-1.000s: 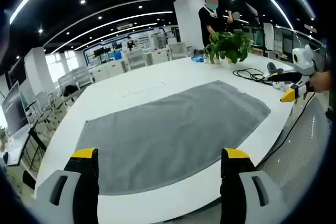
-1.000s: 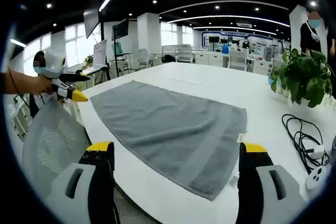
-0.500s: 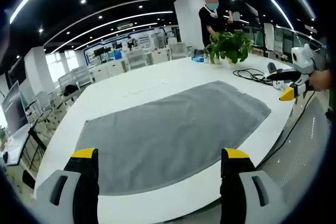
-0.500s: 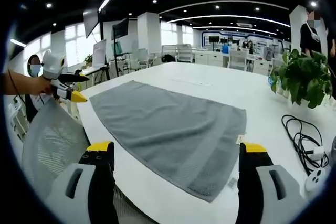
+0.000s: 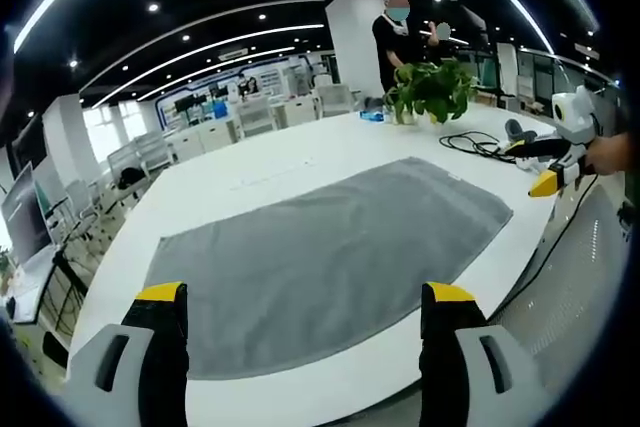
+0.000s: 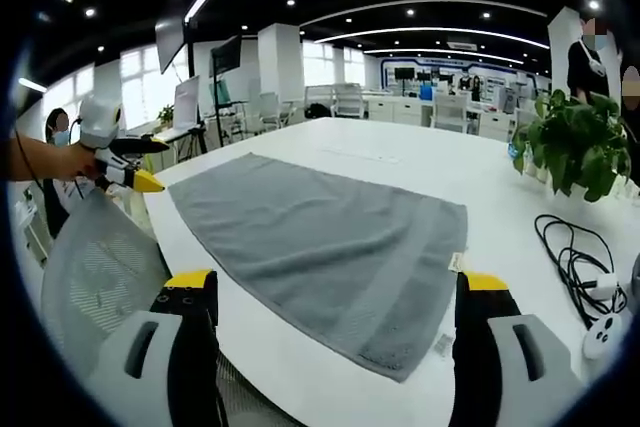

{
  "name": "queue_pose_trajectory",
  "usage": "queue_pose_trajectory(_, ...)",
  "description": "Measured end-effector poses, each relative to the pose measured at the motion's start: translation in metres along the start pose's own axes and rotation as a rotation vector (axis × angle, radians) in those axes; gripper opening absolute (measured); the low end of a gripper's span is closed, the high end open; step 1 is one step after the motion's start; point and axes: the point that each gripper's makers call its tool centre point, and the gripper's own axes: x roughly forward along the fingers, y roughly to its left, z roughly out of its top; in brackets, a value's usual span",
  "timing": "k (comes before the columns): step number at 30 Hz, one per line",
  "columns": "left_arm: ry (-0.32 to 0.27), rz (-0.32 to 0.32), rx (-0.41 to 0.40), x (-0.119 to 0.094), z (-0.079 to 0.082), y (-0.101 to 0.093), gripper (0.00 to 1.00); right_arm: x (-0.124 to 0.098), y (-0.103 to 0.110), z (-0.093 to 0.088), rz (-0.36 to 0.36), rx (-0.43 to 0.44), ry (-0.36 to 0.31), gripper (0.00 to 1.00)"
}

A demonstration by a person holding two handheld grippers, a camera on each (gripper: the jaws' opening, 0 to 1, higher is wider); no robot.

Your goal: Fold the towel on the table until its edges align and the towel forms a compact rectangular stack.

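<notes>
Since the earlier frames nothing on the surface (image 5: 280, 162) has shifted; only slight camera drift. Grey terry towel (image 5: 330, 252) lies flat, unfolded, rectangular, just ahead of both tools, long axis running across from left tool (image 5: 300, 297) to right tool (image 6: 335, 282). Both tools' jaws stand spread apart, empty. Surface white, smooth.

One grey towel (image 5: 330, 257) spread flat on one white table (image 5: 240, 172). One potted plant (image 6: 578, 142). One coiled black cable (image 6: 575, 257). Two yellow-tipped grippers: left gripper (image 5: 300, 299), right gripper (image 6: 335, 282). Two people standing (image 5: 392, 35) behind the plant.
</notes>
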Motion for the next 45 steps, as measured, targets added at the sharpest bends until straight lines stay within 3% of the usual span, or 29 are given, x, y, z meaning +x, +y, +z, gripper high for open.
queue_pose_trajectory(11, -0.005, 0.004, -0.001, -0.002, 0.003, -0.001, 0.99, -0.002, 0.003, -0.002, 0.004, 0.003, 0.002, 1.0)
queue_pose_trajectory(35, 0.042, 0.004, 0.006, -0.002, -0.015, 0.007, 0.99, -0.001, 0.005, -0.01, 0.018, -0.007, 0.044, 1.0)
queue_pose_trajectory(45, 0.053, -0.03, -0.025, 0.001, -0.024, 0.007, 0.99, 0.003, 0.001, -0.013, -0.017, 0.001, 0.086, 1.0)
